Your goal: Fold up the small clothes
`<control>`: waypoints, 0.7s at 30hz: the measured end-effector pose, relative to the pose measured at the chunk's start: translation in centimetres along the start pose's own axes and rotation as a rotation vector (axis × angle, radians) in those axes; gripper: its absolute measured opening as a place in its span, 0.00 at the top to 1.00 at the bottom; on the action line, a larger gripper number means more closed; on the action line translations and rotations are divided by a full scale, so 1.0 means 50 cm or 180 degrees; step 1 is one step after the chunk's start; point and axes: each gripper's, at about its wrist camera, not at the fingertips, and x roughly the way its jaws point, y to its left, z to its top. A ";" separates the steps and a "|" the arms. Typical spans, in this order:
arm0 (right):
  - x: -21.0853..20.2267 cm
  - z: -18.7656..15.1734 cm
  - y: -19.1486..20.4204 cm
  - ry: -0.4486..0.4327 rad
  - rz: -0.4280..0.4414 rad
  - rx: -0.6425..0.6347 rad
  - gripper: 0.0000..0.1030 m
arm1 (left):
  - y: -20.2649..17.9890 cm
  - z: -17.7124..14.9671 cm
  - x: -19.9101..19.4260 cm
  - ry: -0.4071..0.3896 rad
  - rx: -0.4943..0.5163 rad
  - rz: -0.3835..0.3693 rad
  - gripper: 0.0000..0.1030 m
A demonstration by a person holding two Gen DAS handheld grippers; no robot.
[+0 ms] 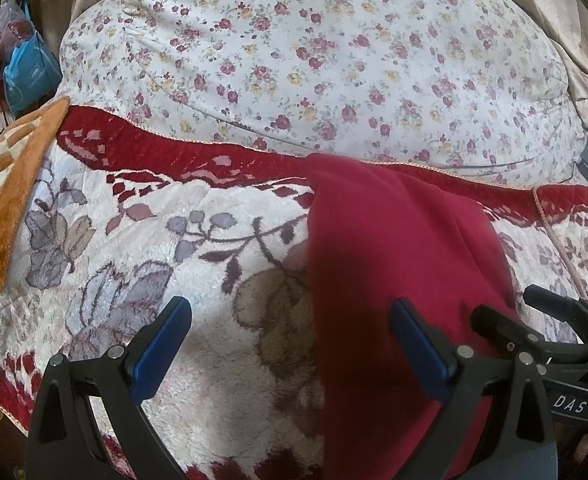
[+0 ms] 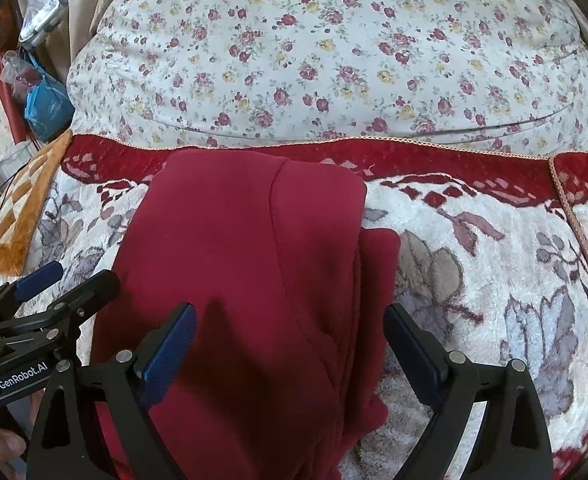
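A dark red garment point(image 2: 254, 260) lies folded lengthwise on the plush floral blanket point(image 2: 494, 280), with a seam running down it and a layer sticking out on its right side. It also shows in the left wrist view point(image 1: 394, 280). My right gripper point(image 2: 290, 344) is open above the garment's near part, jaws wide, holding nothing. My left gripper point(image 1: 290, 340) is open over the garment's left edge and the blanket, holding nothing. Each gripper shows in the other's view: the right one point(image 1: 534, 320), the left one point(image 2: 62, 280).
A white quilt with small roses point(image 2: 334, 60) bulges behind the blanket's red border. An orange checked mat point(image 1: 10, 192) lies at the left. Bags and clutter point(image 1: 26, 60) sit at the far left. Beige curtain cloth point(image 1: 574, 40) hangs at the upper right.
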 end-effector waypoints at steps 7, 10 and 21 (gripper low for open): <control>-0.001 0.008 0.002 -0.0026 0.0013 0.0007 0.06 | 0.003 0.002 0.002 0.0007 0.0006 0.0001 0.04; 0.001 0.007 0.004 -0.0020 0.0024 0.0014 0.06 | 0.002 0.003 0.002 0.0008 -0.0004 0.0006 0.04; 0.002 0.006 0.003 -0.0003 0.0010 0.0016 0.06 | -0.015 0.004 -0.005 -0.0132 0.0157 0.0040 0.04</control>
